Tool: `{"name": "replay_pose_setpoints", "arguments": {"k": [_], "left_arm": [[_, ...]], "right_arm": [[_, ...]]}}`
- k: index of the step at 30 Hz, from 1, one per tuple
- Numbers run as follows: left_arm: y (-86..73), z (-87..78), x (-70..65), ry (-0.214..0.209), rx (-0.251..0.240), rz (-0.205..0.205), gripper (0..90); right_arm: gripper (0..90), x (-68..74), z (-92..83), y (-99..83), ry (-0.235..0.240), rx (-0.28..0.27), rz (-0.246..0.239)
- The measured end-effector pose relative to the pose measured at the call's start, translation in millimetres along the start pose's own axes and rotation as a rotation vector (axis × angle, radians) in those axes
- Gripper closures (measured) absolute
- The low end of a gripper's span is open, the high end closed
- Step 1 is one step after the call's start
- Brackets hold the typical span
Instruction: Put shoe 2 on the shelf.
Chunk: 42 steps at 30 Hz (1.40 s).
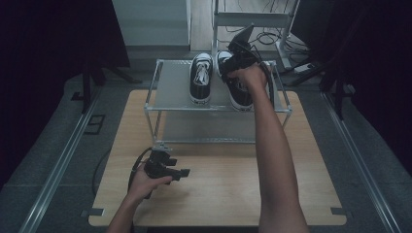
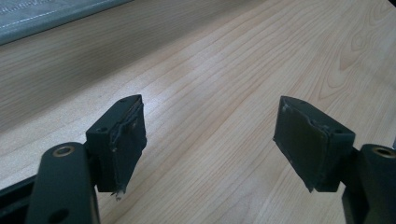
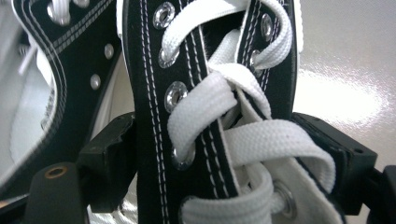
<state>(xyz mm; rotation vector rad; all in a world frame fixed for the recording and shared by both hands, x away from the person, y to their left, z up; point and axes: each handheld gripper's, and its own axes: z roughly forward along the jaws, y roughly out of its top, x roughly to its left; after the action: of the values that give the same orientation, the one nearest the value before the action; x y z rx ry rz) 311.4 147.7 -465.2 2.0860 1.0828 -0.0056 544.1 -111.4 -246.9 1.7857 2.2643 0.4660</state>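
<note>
A pair of black canvas shoes with white laces stands on the top shelf of a small metal rack (image 1: 172, 90). The left shoe (image 1: 201, 77) sits free. My right gripper (image 1: 239, 60) is over the right shoe (image 1: 241, 96), reaching in from the table side. In the right gripper view its jaws are shut (image 3: 215, 154) on that shoe's laced upper (image 3: 196, 93), one pad on each side, and the other shoe (image 3: 46, 70) lies at the left. My left gripper (image 1: 180, 173) rests low over the wooden table, and its jaws (image 2: 210, 144) are open with nothing between them.
The rack stands at the far half of the wooden table (image 1: 218, 189), with a lower shelf (image 1: 209, 128) under the top one. Metal rails (image 1: 58, 165) run along the floor on both sides. A second frame and cables (image 1: 272, 29) lie behind the rack.
</note>
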Motion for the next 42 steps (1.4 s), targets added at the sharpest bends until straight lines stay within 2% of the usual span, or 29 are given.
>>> {"name": "replay_pose_setpoints", "arguments": {"k": [4,11,18,21,29,35,38,42], "left_arm": [[-0.5,-2.6,1.5,-0.003,-0.008,-0.005,25.3],[-0.6,-3.7,0.9,-0.006,-0.012,-0.004,25.3],[-0.6,-3.5,0.5,-0.01,-0.011,0.002,25.2],[-0.6,-3.0,1.1,-0.014,-0.008,0.001,25.3],[-0.8,-4.2,0.9,-0.017,-0.012,-0.002,25.3],[-1.1,-5.2,3.3,-0.019,-0.016,-0.007,25.3],[-1.2,-4.8,3.7,-0.018,-0.015,-0.008,25.3],[-0.9,-3.3,2.3,-0.019,-0.008,-0.001,25.3]], "right_arm": [[19.0,6.6,3.4,7.4,-0.018,0.004,0.03],[19.9,14.5,8.4,16.8,-0.016,-0.013,0.09],[20.5,14.2,23.8,24.1,-0.049,-0.005,0.143],[20.5,12.0,26.1,26.9,-0.038,-0.004,0.173],[20.1,15.1,36.3,37.8,-0.056,0.005,0.233],[19.3,13.7,49.0,40.8,-0.11,0.022,0.251],[19.1,11.6,55.0,41.0,-0.102,0.041,0.255],[18.9,11.9,54.4,42.4,-0.107,0.039,0.252]]}}
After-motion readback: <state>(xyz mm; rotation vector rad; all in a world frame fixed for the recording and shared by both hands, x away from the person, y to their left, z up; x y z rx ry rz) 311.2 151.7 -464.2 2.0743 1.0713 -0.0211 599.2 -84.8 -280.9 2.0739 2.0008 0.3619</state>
